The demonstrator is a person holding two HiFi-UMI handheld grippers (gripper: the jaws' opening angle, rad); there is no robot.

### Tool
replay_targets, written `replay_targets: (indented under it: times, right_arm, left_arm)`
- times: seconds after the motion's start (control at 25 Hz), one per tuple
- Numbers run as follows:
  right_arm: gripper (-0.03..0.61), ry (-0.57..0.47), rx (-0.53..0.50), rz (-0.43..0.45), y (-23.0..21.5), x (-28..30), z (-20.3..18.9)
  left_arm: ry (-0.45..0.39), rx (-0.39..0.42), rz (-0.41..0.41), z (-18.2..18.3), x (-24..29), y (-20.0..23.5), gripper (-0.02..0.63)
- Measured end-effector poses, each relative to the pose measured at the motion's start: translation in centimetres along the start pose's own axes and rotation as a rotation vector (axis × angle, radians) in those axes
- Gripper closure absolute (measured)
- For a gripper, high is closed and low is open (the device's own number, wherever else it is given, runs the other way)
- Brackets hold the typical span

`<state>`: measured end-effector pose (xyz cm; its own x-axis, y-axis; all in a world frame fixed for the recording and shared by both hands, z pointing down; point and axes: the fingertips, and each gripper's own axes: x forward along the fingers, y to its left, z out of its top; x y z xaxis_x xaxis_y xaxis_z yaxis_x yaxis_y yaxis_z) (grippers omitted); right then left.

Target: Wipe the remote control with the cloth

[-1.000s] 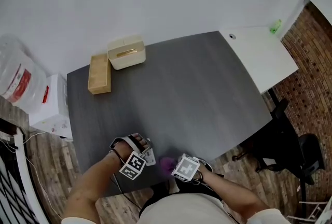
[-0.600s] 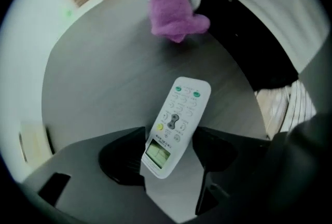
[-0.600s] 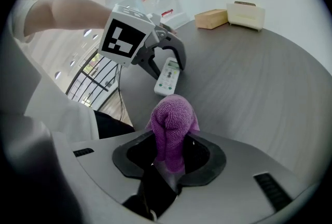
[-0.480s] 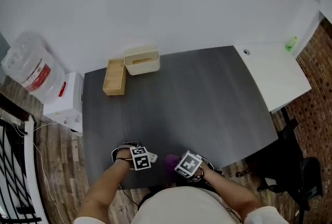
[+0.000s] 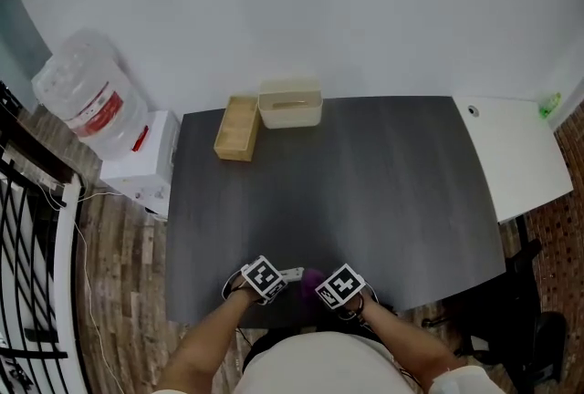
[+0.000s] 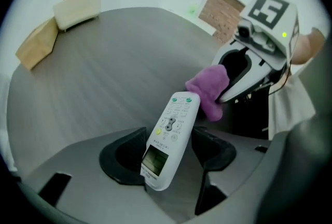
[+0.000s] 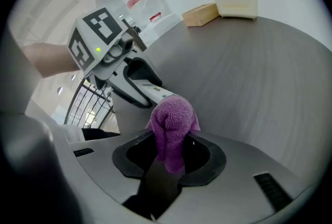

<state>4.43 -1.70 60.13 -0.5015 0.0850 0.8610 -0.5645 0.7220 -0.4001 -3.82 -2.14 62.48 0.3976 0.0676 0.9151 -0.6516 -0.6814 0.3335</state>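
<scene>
Beyond the remote control [image 6: 171,129] — wooden tray [image 6: 36,44] beside white box [image 6: 78,10].

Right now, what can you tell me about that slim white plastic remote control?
The slim white plastic remote control is a rounded oblong, face up in the left gripper view: a small greyish display near the jaws, then rows of pale buttons, one yellow, two green at the far end. The left gripper, whose jaws have just been closing on its sides, holds it tilted above the dark grey table. A purple cloth in the right gripper meets its far end.
</scene>
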Motion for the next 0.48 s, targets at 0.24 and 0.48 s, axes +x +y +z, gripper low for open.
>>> replay_targets:
  times: [0.24,0.48]
  right_arm:
    - [0.453,-0.060,0.099,-0.054,-1.9,0.8,2.7]
    - [0.453,-0.070,0.106,-0.119,-2.7,0.7,4.5]
  left_arm:
    - [-0.140,-0.139,-0.110,0.8,-0.8,0.4,0.339]
    - [-0.173,-0.180,-0.223,0.8,-0.6,-1.5,0.339]
